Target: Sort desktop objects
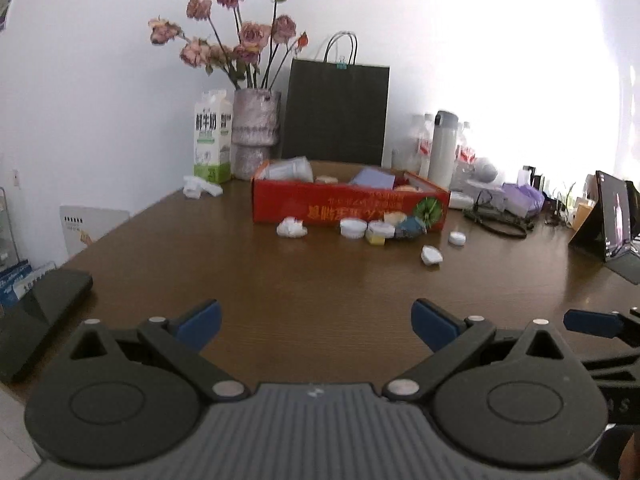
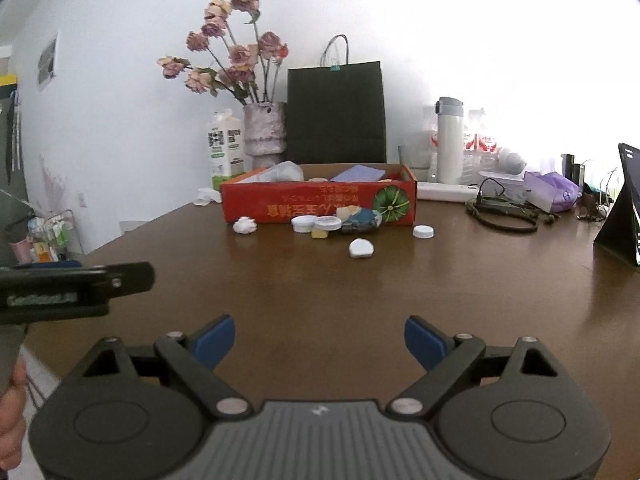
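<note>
A red cardboard box [image 1: 348, 206] [image 2: 320, 203] stands at the far side of the brown table and holds a clear cup, a purple pad and other bits. In front of it lie a crumpled paper ball [image 1: 291, 227] [image 2: 245, 225], white lids [image 1: 353, 227] [image 2: 306, 223], a yellow piece [image 1: 378, 235], a dark blue wrapper [image 2: 360, 219], a white cap [image 1: 457, 238] [image 2: 423, 232] and a white scrap [image 1: 431, 255] [image 2: 361, 248]. My left gripper [image 1: 316, 324] is open and empty, low over the near table. My right gripper [image 2: 319, 340] is open and empty beside it.
Behind the box stand a milk carton [image 1: 212, 140], a vase of dried roses [image 1: 256, 136], a black paper bag [image 1: 336, 114] and a white flask [image 1: 443, 148]. Cables, tissue pack and a tablet [image 1: 612, 220] crowd the right. A dark case [image 1: 36, 316] lies near left.
</note>
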The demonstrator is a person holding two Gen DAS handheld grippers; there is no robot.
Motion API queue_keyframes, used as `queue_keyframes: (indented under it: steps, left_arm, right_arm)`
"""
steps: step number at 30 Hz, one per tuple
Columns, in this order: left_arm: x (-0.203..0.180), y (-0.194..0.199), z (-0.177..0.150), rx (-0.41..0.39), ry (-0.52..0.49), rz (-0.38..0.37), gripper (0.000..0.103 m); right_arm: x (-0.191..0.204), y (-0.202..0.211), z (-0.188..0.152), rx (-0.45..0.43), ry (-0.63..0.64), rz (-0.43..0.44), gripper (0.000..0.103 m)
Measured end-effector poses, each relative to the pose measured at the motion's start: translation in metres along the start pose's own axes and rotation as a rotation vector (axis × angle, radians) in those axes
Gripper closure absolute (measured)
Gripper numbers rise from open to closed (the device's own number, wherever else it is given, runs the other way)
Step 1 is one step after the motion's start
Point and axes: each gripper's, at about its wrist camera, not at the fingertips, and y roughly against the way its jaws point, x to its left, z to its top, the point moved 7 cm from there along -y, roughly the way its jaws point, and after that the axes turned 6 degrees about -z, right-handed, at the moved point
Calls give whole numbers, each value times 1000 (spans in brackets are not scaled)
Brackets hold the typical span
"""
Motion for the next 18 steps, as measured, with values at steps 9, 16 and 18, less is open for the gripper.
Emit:
queue_keyframes:
  steps: [9,16,18]
  left_arm:
    - [9,-11,-10,62,27,7,0]
    - [12,-34,-3,125,21,-25,0]
    - [15,-45,2,136,21,-35,0]
  right_arm:
    - [2,-9,0,30,-2,11,10]
    - [-1,-27,9,52,16,-3,19]
    - [-3,-34,14,63,6,7,21]
